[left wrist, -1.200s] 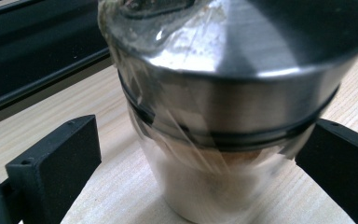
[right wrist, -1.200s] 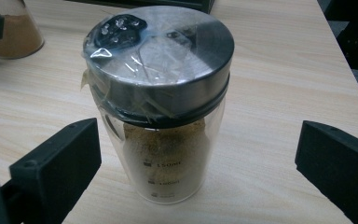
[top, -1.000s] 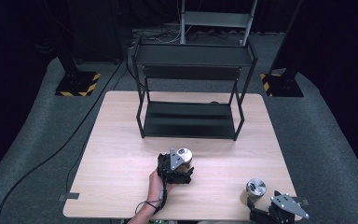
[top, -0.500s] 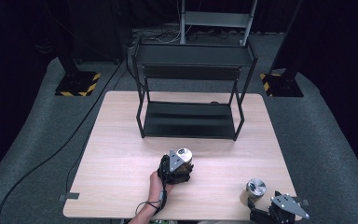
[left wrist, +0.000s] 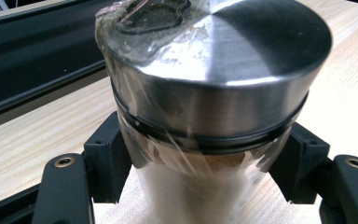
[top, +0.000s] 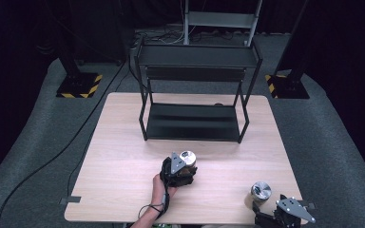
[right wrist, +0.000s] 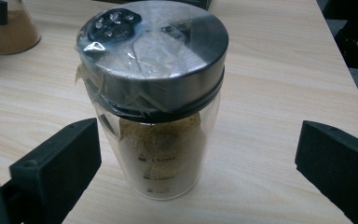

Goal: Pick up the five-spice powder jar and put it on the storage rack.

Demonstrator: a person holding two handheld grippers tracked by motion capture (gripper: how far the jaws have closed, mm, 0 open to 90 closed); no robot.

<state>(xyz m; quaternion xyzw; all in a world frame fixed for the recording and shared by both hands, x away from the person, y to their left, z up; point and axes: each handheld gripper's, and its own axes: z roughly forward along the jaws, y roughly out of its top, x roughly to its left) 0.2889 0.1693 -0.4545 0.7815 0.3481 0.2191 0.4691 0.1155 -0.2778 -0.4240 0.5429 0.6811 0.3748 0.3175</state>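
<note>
On the wooden bench [top: 123, 156], the left claw [top: 183, 167] sits near the middle, at about 6 o'clock from the black shelf rack [top: 193, 95]. Its jaws have just been closing and now clench a glass spice jar [left wrist: 214, 93] — the pads [left wrist: 109, 158] press both sides of the glass under the steel lid, which is wrapped in clear film. At 4 o'clock from that jar, near the bench's front edge, stands a second jar [right wrist: 156, 107] of brown powder — the right claw [right wrist: 196, 172] is released, its jaws spread wide on either side, well clear of the glass.
</note>
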